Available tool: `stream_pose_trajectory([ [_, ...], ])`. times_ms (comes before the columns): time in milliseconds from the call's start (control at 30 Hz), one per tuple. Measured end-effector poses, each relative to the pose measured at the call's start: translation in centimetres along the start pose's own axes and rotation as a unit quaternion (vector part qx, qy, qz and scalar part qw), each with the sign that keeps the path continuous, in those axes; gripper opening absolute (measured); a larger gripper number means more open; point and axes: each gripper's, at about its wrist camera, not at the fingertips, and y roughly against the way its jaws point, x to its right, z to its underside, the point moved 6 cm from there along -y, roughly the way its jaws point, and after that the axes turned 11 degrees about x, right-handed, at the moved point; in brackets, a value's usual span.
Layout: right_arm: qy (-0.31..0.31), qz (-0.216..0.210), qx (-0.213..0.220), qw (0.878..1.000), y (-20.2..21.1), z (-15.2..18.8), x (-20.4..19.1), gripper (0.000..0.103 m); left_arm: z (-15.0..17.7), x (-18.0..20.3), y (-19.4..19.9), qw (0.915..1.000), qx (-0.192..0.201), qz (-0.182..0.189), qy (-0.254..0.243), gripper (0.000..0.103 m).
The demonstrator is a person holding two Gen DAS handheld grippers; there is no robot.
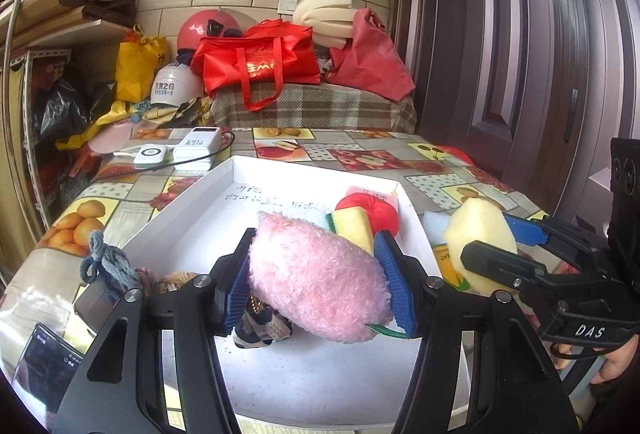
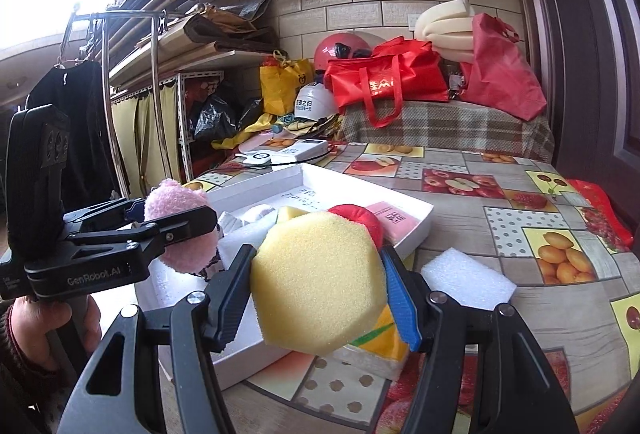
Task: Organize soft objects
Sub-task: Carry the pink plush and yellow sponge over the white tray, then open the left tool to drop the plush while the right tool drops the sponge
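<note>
Soft objects are being collected in the white tray [image 1: 192,194] on the fruit-patterned table [image 2: 520,170]. The left gripper [image 1: 316,274] is clamped on a pink plush toy [image 1: 316,274], with both blue pads pressing into its fur, and it hangs over the near half of the tray. The right gripper [image 2: 320,290] is clamped on a yellow hexagonal sponge [image 2: 320,286], which hangs over the tray's near right corner.

In my judgement, the first risk is a collision: the two grippers are close beside each other, and if both go down into the tray together, the arms may knock and shake a piece loose. The second risk is with the sponge. It is light and springy, so if it is released above the rim, it may bounce outside, near the white foam block [image 2: 468,282] that lies on the table right of the tray. The far right corner already holds a red ball [image 1: 376,210], a yellow-green sponge [image 1: 352,226] and a pink packet [image 1: 372,194], so a drop there may roll off the pile. The plush fur may also catch on the ribbed pads when they open. A small dark fabric item [image 1: 260,326] lies under the toy; its nature I cannot tell.
</note>
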Motion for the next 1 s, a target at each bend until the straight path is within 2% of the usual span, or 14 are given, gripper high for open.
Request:
stream_pose_trajectory([
  [333, 0.035, -0.043, -0.022, 0.998, -2.1, 0.2, -3.3, 0.062, 0.0, -0.3, -0.1, 1.0000, -0.002, -0.005, 0.004, 0.059],
  [600, 0.020, -0.054, -0.059, 0.997, -3.3, 1.0, -3.1, 0.062, 0.4, -1.4, -0.8, 0.9992, -0.020, -0.004, 0.036, 0.058],
  [733, 0.011, -0.057, -0.095, 0.994, -4.4, 1.7, -3.0, 0.062, 0.6, -2.1, -1.4, 0.9981, -0.035, -0.004, 0.050, 0.058],
  [900, -0.018, -0.062, -0.139, 0.988, -5.8, 2.8, -2.2, 0.062, 0.7, -3.0, -2.5, 0.9971, -0.054, -0.012, 0.051, 0.058],
  [1000, -0.035, -0.064, -0.144, 0.987, -6.2, 2.9, -1.9, 0.062, 0.6, -3.7, -3.0, 0.9971, -0.056, -0.026, 0.044, 0.058],
])
